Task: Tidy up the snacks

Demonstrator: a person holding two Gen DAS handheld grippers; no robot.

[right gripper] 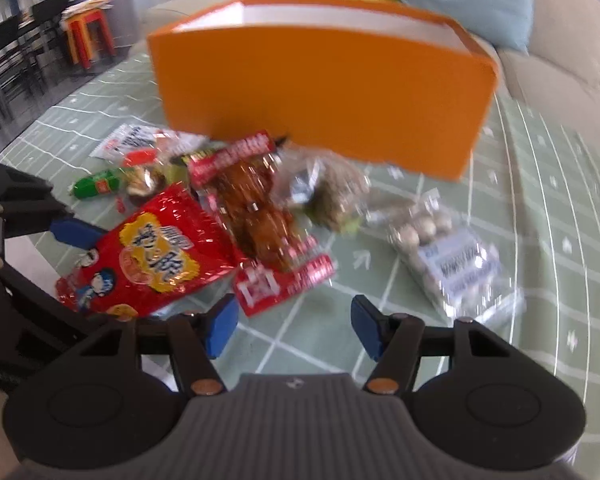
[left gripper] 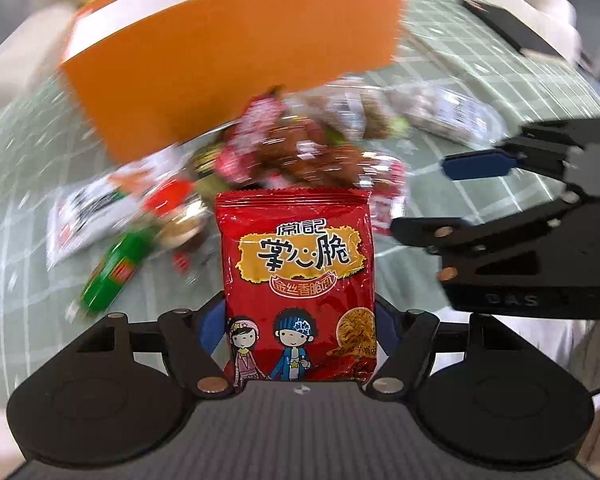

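**Red noodle-snack packet between the left claw's pads**

While the red foil snack packet (left gripper: 298,280) with cartoon children is seen standing between the blue pads of the left claw (left gripper: 298,336), whether it is pressed cannot be told. The right claw (right gripper: 294,326) is held half open and empty above the green gridded surface (right gripper: 540,200). Behind the loose snacks, an orange cardboard box (right gripper: 320,92) is seen.

The box (right gripper: 320,92) stands at the back of the table (right gripper: 540,240). The snacks lie in a heap in front of it. The bag of balls (right gripper: 440,248) lies off to the right, apart from the heap. The small bottle (right gripper: 96,186) lies at the left end. The noodle packet (left gripper: 298,280) sits nearest, between the fingers of the left gripper (left gripper: 300,332), in front of the heap.
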